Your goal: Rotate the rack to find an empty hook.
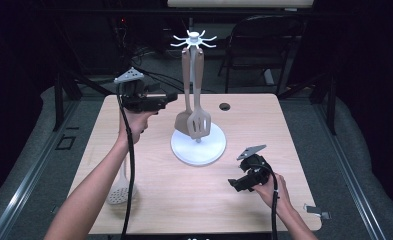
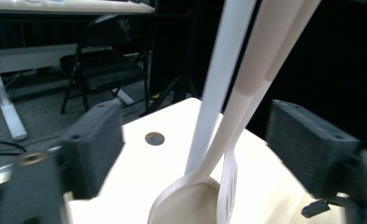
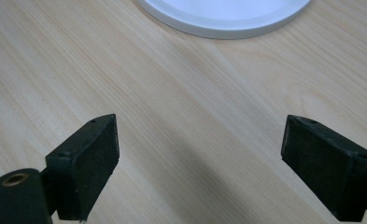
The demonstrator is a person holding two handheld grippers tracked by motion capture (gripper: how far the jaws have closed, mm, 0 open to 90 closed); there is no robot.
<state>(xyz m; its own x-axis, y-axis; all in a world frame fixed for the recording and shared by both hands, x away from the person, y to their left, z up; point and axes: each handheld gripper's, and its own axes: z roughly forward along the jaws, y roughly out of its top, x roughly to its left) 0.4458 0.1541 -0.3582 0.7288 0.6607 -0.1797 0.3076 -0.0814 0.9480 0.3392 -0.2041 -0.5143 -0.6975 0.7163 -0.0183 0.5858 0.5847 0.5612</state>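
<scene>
jaws wide, clear of spoon [image 2: 190, 196]

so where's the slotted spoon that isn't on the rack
In the high view the slotted spoon lies flat near the table's front-left edge, partly under the person's left forearm, well left of the rack's white base.

The left tongs [image 1: 174, 96] are held raised, pointing level toward the right of the high view, the left hand [image 1: 136, 122] gripping from beneath with its forearm rising from the bottom left edge; in the left gripper view the jaws stand wide apart, pads pressing on nothing. The right tongs [image 1: 232, 183] sit low near the counter, aimed left and slightly away from the person, jaws spread wide with nothing between them. The right hand [image 1: 271, 187] holds them from behind.
</scene>
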